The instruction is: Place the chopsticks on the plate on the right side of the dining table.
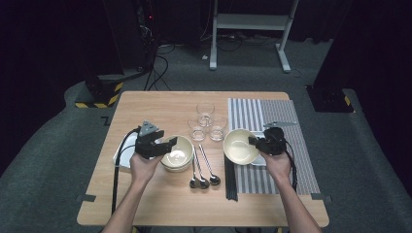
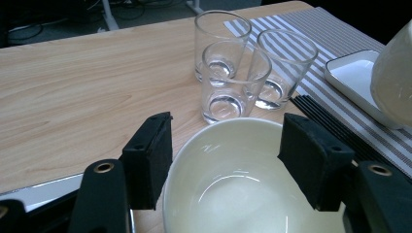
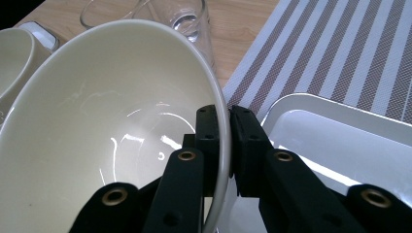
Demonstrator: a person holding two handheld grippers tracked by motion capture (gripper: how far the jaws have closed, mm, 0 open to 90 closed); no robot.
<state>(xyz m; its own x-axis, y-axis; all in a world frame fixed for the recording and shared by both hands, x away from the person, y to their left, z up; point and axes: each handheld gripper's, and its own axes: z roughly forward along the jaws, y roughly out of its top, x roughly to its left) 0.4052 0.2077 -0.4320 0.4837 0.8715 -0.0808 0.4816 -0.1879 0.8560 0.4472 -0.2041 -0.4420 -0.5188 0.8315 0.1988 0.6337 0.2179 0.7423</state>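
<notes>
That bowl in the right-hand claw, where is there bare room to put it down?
Free: striped mat right of the white tray, and bare table left of the glasses. Crowded: middle, with spoons, chopsticks and stacked bowls.

Readable text: none on the bowls (image 1: 241, 144), glasses (image 1: 205, 112) or placemat (image 1: 279, 116)
Brands, numbers: none legible
Signs: yellow-and-black hazard stripes on the stand base (image 1: 99, 101); no lettering on them

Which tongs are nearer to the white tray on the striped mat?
Right. The right tongs hold a bowl just beside the tray; the left tongs are over the other bowl, far across the table.
</notes>
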